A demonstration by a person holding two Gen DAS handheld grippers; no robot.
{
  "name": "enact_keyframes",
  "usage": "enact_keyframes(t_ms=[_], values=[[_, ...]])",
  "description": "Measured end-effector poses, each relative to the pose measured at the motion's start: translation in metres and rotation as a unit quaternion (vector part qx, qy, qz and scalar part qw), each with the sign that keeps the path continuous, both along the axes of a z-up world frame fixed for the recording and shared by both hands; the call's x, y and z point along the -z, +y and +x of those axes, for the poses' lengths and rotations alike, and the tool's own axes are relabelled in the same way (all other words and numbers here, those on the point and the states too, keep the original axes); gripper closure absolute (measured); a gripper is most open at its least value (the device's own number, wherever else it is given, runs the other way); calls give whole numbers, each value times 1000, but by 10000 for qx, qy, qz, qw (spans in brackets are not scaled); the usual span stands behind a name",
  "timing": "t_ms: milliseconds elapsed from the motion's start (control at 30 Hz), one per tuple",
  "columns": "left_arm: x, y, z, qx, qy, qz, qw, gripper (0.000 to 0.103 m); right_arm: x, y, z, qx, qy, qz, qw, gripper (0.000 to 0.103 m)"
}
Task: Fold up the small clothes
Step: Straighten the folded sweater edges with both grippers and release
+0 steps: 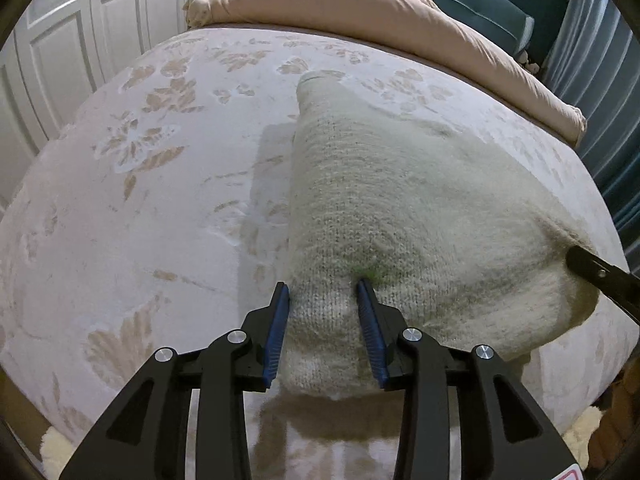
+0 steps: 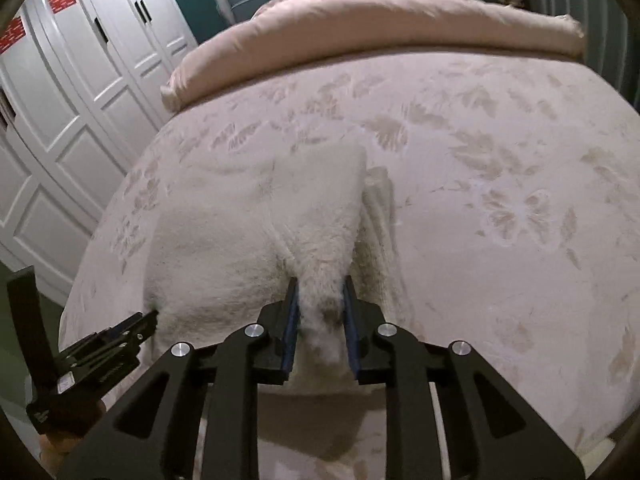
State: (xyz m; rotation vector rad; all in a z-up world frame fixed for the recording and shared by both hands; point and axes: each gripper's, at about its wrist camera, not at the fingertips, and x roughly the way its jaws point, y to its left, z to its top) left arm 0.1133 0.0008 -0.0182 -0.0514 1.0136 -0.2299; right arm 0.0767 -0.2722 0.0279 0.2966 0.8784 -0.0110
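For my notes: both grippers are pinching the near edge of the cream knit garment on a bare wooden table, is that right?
Not quite: the left gripper and right gripper pinch the cream knit garment over a floral bedspread, not wood, as the left wrist view shows.

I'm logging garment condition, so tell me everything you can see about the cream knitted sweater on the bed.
The sweater is a fuzzy cream knit, soft and thick-looking, partly folded. Its near edge is lifted off the floral bedspread, while the far part with a ribbed hem or cuff rests on it. The left tool and the right tool each pinch a bunch of the near edge. A faint greenish tint shows by the left tool's grip.
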Motion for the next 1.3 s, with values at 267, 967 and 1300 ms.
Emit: enact_keyframes(t_ms=[267, 967, 1300], values=[[-1, -3, -1, -49, 19, 18, 10000, 67, -20, 1, -13, 117, -346, 68, 9993, 83], [-31, -8, -33, 116, -95, -532, 9985, 72, -8, 11, -25, -106, 39, -289, 9995, 70], [-7, -29, 0, 186, -152, 114, 9996, 67, 53, -18, 60, 194, 794, -665, 9944, 75]])
